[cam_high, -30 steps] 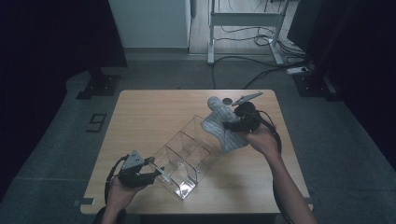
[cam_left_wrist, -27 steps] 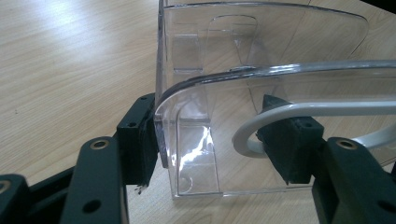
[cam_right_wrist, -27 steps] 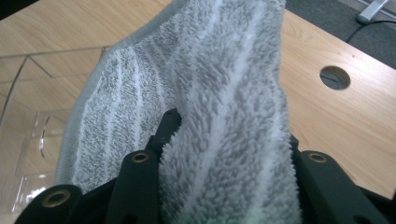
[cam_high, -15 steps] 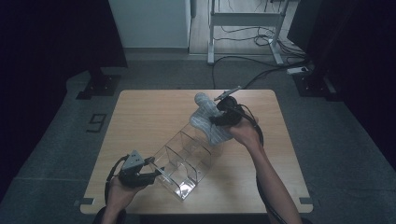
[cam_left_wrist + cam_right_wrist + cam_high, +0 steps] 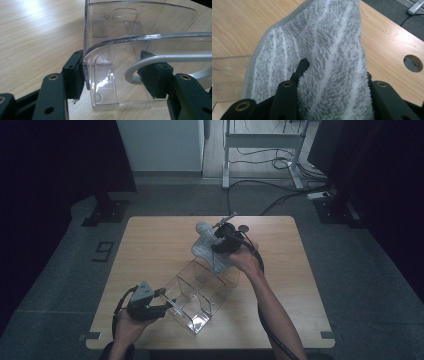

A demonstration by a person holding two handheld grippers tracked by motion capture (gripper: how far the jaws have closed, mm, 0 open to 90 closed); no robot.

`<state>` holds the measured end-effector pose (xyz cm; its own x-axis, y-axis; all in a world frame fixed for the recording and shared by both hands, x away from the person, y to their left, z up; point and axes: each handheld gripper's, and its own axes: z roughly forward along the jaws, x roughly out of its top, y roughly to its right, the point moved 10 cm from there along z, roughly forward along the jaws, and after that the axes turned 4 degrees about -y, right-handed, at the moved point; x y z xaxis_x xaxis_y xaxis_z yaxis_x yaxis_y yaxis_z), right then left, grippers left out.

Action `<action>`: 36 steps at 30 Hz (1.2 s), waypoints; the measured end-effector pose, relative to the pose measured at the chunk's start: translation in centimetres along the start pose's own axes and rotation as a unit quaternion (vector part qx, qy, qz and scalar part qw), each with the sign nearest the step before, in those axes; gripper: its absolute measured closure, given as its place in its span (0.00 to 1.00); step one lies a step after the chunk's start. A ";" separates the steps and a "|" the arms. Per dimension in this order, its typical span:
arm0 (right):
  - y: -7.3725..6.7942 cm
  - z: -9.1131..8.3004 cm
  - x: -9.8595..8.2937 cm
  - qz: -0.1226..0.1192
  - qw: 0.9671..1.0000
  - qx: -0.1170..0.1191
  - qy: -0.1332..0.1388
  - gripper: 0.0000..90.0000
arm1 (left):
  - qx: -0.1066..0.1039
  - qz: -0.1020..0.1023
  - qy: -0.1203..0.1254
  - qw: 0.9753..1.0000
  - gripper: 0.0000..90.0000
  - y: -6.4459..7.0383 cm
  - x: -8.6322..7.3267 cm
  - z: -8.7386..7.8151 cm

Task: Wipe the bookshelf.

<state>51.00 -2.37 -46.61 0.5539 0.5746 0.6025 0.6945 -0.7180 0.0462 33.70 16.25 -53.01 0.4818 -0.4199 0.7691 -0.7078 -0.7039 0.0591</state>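
A clear plastic organiser (image 5: 200, 292) with several compartments lies aslant across the middle of the wooden table (image 5: 155, 240). My left gripper (image 5: 165, 306) is shut on its near end wall (image 5: 100, 75), one jaw outside and one inside the clear wall. My right gripper (image 5: 220, 240) is shut on a grey striped fluffy cloth (image 5: 205, 245), held over the organiser's far end. In the right gripper view the cloth (image 5: 322, 62) hangs between the jaws and hides most of them.
A round hole (image 5: 412, 63) is cut in the tabletop near its far edge. A white desk frame (image 5: 260, 150) and cables lie on the floor beyond the table. Bare wood lies to the left and right of the organiser.
My right gripper has carried the cloth leftward along the table's far side, from the far right toward the organiser's far end. The left gripper and organiser have stayed put.
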 end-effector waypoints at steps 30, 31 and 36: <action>0.5 -2.0 -4.1 -0.013 1.000 0.000 -0.006 0.65 | 0.021 -0.011 -0.006 1.000 0.48 -0.1 0.1 0.0; 0.5 -2.1 -4.3 -0.012 1.000 0.002 -0.005 0.65 | 0.021 -0.011 -0.006 1.000 0.48 -0.1 0.1 0.0; 0.7 -2.9 -5.6 -0.007 1.000 0.007 -0.002 0.65 | 0.021 -0.010 -0.006 1.000 0.48 -0.1 0.1 0.0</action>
<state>47.04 -7.21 -47.69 0.5455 0.5870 0.5981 0.7090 -0.7038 0.0441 33.83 16.31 -52.97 0.5029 -0.4120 0.7598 -0.6757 -0.7356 0.0484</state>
